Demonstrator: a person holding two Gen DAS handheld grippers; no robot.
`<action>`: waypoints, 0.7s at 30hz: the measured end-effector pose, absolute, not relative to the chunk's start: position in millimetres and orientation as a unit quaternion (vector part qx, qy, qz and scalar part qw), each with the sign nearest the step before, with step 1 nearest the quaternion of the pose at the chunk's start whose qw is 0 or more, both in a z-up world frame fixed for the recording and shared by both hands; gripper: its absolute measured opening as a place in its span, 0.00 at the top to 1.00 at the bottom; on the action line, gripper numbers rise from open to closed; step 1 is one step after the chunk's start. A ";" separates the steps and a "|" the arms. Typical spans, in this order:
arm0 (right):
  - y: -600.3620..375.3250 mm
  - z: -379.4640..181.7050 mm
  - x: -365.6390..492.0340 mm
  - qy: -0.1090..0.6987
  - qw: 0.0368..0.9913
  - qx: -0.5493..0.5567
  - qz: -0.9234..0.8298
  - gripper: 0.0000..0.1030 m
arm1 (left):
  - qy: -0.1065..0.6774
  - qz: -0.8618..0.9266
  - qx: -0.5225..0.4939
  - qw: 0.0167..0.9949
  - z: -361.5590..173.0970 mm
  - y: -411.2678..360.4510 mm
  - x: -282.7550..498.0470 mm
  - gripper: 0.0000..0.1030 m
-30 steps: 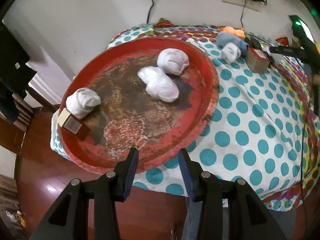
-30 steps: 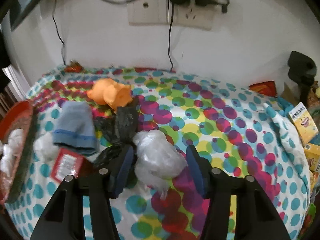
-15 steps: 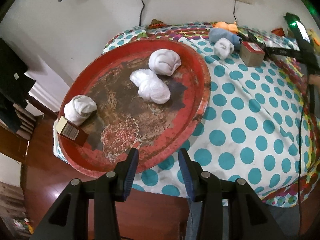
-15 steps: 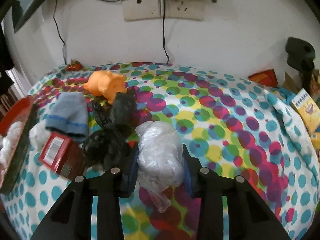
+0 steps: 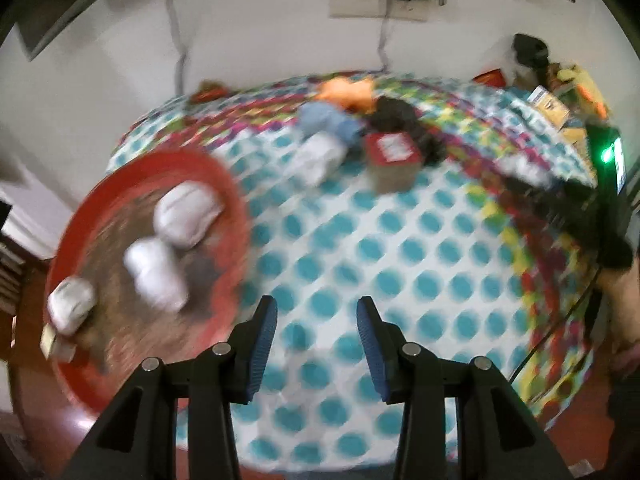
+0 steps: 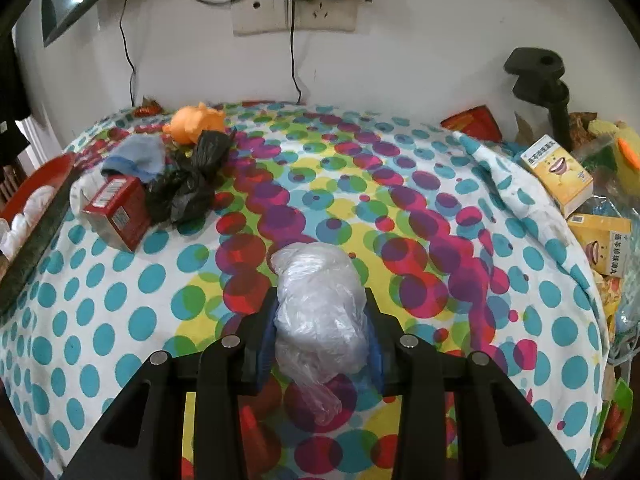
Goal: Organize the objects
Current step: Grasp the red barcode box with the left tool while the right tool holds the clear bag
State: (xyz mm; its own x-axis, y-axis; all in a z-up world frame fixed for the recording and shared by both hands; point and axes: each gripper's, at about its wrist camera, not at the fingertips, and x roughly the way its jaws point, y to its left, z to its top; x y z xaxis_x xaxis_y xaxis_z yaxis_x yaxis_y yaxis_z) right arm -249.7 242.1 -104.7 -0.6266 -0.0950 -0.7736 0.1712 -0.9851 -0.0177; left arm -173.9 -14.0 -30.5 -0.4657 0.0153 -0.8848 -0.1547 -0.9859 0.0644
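Observation:
My right gripper [image 6: 320, 328] is shut on a crumpled clear plastic bag [image 6: 318, 312], held above the polka-dot tablecloth [image 6: 400, 208]. At the far left lie a red box [image 6: 116, 212], a black plastic bag [image 6: 188, 184], a blue sock [image 6: 138, 156] and an orange toy [image 6: 196, 122]. The left wrist view is blurred. There my left gripper [image 5: 316, 334] stands open with nothing between its fingers, over the cloth just right of the red tray [image 5: 236, 216]. The tray holds three white rolled socks [image 5: 186, 214] and a small box [image 5: 54, 344]. The red box [image 5: 394, 152] and a white sock [image 5: 320, 154] lie beyond.
Yellow cartons [image 6: 560, 172] and other packets crowd the table's right edge. A black clamp stand [image 6: 540, 80] rises at the back right. Cables hang from a wall socket [image 6: 296, 8]. A person's hand [image 5: 620, 292] shows at the right of the left wrist view. Wooden floor [image 5: 36, 432] lies below the tray.
My right gripper closed on the clear plastic bag and pulled it back and away from the pile. My left gripper swung right, from the tray's front rim to over the dotted cloth.

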 end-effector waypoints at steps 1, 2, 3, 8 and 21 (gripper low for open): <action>241.1 -105.6 -250.7 0.046 0.076 0.428 -0.899 0.65 | 0.073 0.852 -0.515 0.057 -30.0 -3.4 -182.7 0.59; 240.1 -106.5 -251.0 0.048 0.079 0.430 -0.898 0.65 | 0.075 0.852 -0.514 0.064 -29.7 3.9 -189.0 0.59; 239.9 -107.2 -251.2 0.047 0.081 0.432 -0.897 0.65 | 0.077 0.849 -0.517 0.074 -31.7 14.5 -198.5 0.59; 242.7 -108.8 -251.4 0.039 0.087 0.434 -0.896 0.63 | 0.081 0.826 -0.548 0.104 -47.4 46.7 -228.3 0.59; 245.9 -108.7 -251.4 0.021 0.105 0.434 -0.895 0.59 | -0.010 0.800 -0.588 0.119 -53.3 56.2 -286.1 0.44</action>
